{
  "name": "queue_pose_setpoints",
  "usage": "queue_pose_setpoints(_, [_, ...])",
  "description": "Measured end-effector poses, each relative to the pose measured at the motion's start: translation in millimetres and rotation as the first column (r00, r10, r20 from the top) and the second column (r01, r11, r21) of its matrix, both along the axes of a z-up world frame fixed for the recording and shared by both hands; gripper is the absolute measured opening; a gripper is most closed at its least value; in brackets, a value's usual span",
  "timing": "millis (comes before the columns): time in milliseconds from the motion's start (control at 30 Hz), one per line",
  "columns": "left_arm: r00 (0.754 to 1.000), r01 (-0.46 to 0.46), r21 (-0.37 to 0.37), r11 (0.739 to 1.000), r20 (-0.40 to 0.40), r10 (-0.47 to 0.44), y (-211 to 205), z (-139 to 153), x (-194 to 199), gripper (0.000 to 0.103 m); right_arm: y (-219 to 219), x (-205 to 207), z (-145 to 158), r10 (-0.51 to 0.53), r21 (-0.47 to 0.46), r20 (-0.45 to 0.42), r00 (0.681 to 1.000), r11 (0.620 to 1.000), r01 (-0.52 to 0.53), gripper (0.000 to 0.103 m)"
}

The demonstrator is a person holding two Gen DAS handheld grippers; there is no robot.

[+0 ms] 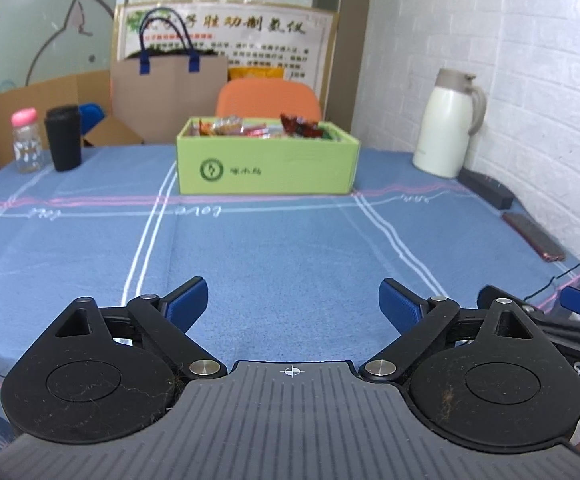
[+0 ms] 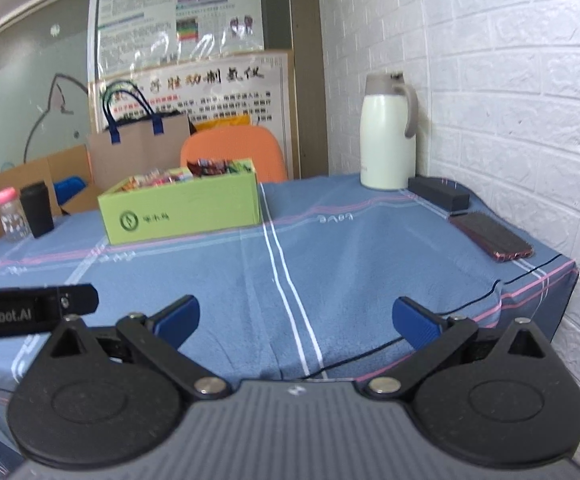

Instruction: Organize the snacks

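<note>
At 12 o'clock on blue checked tablecloth [image 1: 290,248]: green cardboard box [image 1: 266,168] holding colourful wrapped snacks [image 1: 250,126]. Left gripper [image 1: 293,304] spread, nothing held; right gripper [image 2: 295,320] same.

My fingers [image 1: 188,302] are blue on black linkages, with a grey ribbed body behind. The desk [image 1: 270,248] under me wears a blue cloth crossed by white and pink lines. The box [image 1: 266,168] is lime green with a darker green logo, and the snacks [image 1: 262,126] in it are red, orange and yellow. The jug [image 1: 445,124] is cream with a beige lid. The chair [image 1: 268,98] is orange. The cup [image 1: 62,138] is black, and the bottle [image 1: 26,140] is clear with a pink cap.
</note>
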State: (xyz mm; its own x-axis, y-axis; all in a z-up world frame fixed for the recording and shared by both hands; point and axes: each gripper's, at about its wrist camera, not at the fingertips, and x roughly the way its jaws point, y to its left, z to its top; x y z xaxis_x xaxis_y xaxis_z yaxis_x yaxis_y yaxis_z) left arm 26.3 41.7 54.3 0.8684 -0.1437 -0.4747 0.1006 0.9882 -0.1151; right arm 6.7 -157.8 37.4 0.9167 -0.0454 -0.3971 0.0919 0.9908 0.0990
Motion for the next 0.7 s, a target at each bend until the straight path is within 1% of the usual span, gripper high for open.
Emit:
queue_pose_setpoints(100, [1.000,0.001,0.007,1.000,0.018,-0.001,1,3,-2,0.083,4,0,1,0.006,0.000,0.004,1.000,1.000,-0.006,0.102])
queue_pose_setpoints(233, [1.000,-0.011,-0.002,1.000,-0.008,0.011,5,-1,4,0.083,5,3,-1,0.015,0.001,-0.004,1.000,1.000,-0.015,0.102])
queue_pose_setpoints(433, [0.999,-0.013,-0.007,1.000,-0.043,0.013,4,-7,9,0.077,5,4,-3,0.010,0.004,-0.011,1.000,1.000,-0.010,0.102])
queue_pose_setpoints(500, [0.999,-0.017,-0.011,1.000,-0.041,0.017,4,-8,9,0.072,5,4,-3,0.011,0.005,-0.013,1.000,1.000,-0.011,0.102])
queue_pose_setpoints(567, [0.998,-0.021,-0.023,1.000,-0.051,0.019,5,-9,9,0.069,6,5,-4,0.014,0.004,-0.016,1.000,1.000,-0.014,0.102])
queue_pose_setpoints(633, [0.998,-0.014,-0.045,0.999,-0.063,0.011,8,-10,11,0.068,7,5,-5,0.016,0.002,-0.017,1.000,1.000,-0.016,0.102])
queue_pose_setpoints(700, [0.998,-0.013,-0.053,0.999,-0.065,0.010,10,-10,11,0.068,6,6,-5,0.021,0.000,-0.018,1.000,1.000,-0.021,0.102])
